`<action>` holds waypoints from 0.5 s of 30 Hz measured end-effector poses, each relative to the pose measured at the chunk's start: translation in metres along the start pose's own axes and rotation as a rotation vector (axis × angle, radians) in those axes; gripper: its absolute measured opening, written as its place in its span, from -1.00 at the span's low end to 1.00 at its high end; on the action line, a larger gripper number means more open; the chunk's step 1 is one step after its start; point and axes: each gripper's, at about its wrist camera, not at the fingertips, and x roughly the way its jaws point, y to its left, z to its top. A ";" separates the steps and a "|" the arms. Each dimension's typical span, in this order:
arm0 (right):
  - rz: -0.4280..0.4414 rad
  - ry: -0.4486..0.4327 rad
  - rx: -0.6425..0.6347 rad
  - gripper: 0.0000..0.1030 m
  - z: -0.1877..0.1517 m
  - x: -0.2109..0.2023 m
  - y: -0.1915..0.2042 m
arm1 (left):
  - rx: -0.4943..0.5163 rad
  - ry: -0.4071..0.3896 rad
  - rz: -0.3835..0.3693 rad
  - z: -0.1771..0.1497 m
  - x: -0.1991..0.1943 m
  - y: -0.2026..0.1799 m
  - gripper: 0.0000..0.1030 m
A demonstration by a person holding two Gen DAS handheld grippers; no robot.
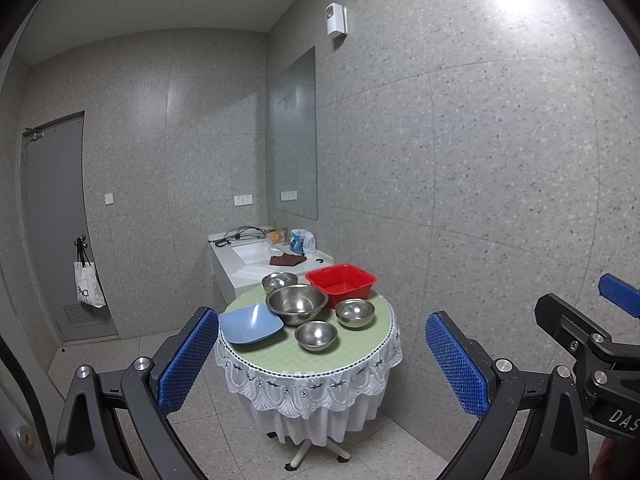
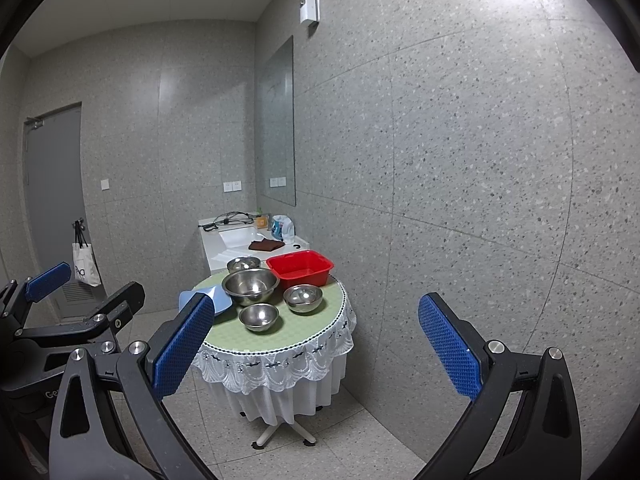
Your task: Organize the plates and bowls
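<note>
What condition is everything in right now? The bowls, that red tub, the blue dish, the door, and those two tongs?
Left tongs: open, holding nothing.
Right tongs: open, holding nothing.
Large steel bowl: upright, empty.
Three small steel bowls: upright, separate, not stacked.
Blue dish: upright, empty, at the table's edge.
Red tub: upright, looks empty.
Door: shut.

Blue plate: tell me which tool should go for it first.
Left, probably. The blue plate sits at the table's left edge, nearest the left tool, which is open and empty. The right tool, also open, would have to cross over the steel bowls.
</note>
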 end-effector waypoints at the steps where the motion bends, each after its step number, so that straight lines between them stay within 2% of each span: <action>1: 0.000 0.000 0.000 1.00 0.000 0.000 0.000 | -0.001 0.000 -0.001 -0.001 0.001 0.002 0.99; 15: -0.004 0.006 -0.011 1.00 -0.003 0.010 0.017 | -0.008 0.008 -0.006 -0.002 0.014 0.018 0.99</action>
